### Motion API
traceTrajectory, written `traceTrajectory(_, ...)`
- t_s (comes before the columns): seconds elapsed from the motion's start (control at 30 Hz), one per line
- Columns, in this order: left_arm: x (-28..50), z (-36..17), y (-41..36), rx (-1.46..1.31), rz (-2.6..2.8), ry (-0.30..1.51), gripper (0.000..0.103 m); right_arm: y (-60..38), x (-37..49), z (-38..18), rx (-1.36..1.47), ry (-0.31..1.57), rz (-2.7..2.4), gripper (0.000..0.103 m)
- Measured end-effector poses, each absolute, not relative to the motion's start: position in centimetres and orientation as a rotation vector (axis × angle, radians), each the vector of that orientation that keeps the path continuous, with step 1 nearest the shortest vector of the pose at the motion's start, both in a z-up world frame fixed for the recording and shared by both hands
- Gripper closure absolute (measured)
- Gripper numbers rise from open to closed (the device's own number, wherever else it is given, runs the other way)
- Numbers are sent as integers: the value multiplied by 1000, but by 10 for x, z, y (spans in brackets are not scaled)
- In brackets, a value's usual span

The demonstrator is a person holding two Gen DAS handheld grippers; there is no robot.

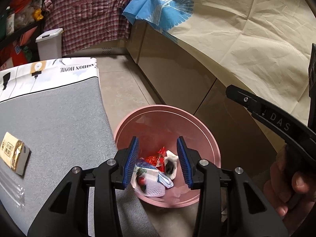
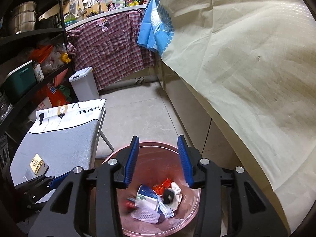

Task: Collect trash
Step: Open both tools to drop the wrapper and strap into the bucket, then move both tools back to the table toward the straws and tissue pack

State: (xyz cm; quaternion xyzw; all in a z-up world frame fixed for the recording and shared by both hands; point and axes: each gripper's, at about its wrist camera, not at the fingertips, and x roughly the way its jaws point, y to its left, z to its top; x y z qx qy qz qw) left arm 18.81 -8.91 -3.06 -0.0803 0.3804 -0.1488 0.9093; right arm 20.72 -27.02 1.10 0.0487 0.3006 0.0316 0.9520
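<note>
A pink round bin point(image 1: 197, 130) stands on the floor beside a grey table point(image 1: 59, 122); it also shows in the right wrist view point(image 2: 158, 150). Several scraps of trash point(image 1: 156, 171) lie in its bottom: white paper, red wrappers, a dark lump, also seen in the right wrist view point(image 2: 158, 201). My left gripper point(image 1: 158, 162) is open and empty above the bin. My right gripper point(image 2: 158, 162) is open and empty above the same bin; its black body point(image 1: 276, 116) shows at the right of the left wrist view.
A tan tissue pack point(image 1: 13, 154) and a clear plastic wrapper point(image 1: 11, 189) lie on the grey table. A white lidded bin point(image 1: 50, 43) stands at the back. A cream cloth point(image 2: 246, 79) drapes the counter on the right. Black shelves point(image 2: 29, 59) stand on the left.
</note>
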Motion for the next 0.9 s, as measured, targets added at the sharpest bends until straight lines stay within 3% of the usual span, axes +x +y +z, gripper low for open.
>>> traceTrajectory(0.9,68,16,47,-235,-54,674,63,-227,140,35,11,537,180,62)
